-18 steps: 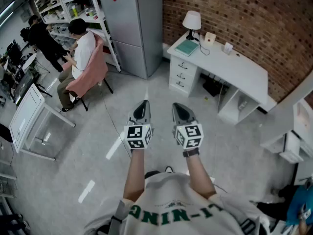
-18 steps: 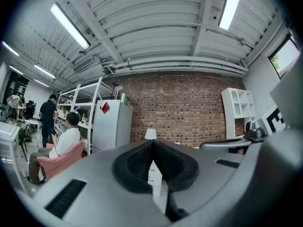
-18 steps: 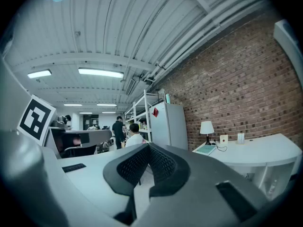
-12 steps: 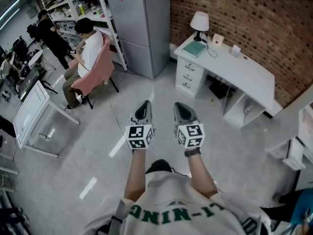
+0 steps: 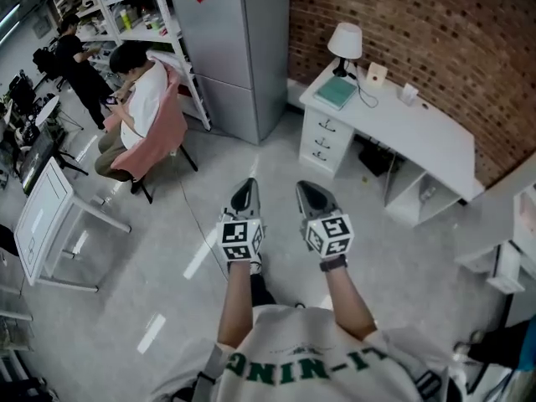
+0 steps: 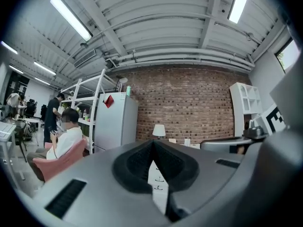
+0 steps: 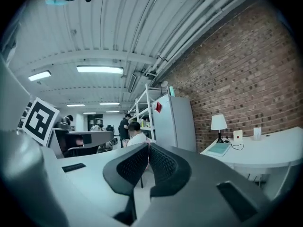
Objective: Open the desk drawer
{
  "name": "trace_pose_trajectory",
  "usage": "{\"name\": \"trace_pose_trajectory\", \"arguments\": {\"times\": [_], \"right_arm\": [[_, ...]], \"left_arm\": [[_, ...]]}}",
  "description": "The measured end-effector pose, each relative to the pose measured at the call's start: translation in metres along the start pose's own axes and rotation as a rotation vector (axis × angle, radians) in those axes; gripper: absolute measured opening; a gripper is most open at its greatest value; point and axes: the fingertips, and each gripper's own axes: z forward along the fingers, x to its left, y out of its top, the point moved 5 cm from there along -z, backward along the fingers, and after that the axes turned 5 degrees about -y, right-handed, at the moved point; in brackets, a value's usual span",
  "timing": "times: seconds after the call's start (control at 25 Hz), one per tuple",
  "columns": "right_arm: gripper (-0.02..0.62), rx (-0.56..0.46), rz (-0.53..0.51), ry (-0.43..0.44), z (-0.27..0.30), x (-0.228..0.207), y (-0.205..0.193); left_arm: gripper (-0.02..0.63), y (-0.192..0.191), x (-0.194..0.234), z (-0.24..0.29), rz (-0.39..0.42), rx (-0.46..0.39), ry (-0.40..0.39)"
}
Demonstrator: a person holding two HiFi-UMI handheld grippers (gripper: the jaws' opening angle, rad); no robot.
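**Head view.** The person stands on open floor, well apart from the white counter (image 5: 419, 128) against the brick wall (image 5: 435, 23). The task's thing, the stack of drawers (image 5: 325, 139), sits under the counter's near end, below a lamp (image 5: 345, 38) and a green book (image 5: 337, 92). All the drawers look closed. The left gripper (image 5: 244, 193) and right gripper (image 5: 310, 196) are held out side by side over the floor, both empty.

**Left gripper view.** The left gripper (image 6: 152, 146) has its jaws together with nothing between them. Through the slit below the tips the drawer fronts (image 6: 159, 181) show with their small handles, so this gripper roughly faces the target.

**Right gripper view.** The right gripper (image 7: 148, 150) also has its jaws pressed together and empty. It looks past the counter (image 7: 272, 148) toward the refrigerator (image 7: 182, 122) and a seated person (image 7: 137, 137), not at the drawers.

**Risks.** The approach is not yet made. If the jaws arrive at a handle without being opened first, they will only bump the drawer front. The handles look small, so a slightly off-line closure could slip off. With several drawers stacked, a wrong height catches the wrong one.
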Motion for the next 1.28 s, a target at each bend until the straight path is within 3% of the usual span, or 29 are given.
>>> {"name": "trace_pose_trajectory", "arguments": {"times": [0.28,0.56,0.72,0.96,1.28], "right_arm": [[0.003,0.020,0.023,-0.148,0.128,-0.017,-0.001],[0.002,0.029,0.015,-0.272,0.188,-0.032,0.007],[0.002,0.055,0.026,-0.364,0.187,-0.053,-0.003],[0.003,0.084,0.083,-0.497,0.172,-0.112,-0.015],[0.002,0.063,0.146,-0.547,0.199,-0.216,-0.025]], "left_arm": [[0.002,0.013,0.101,0.106,0.039,0.006,-0.122],[0.002,0.012,0.148,0.185,0.022,0.021,-0.247],[0.002,-0.001,0.140,0.221,0.007,0.048,-0.351],[0.002,-0.013,0.091,0.276,-0.006,0.085,-0.496],[0.002,-0.026,0.045,0.374,0.019,0.111,-0.553]]}}
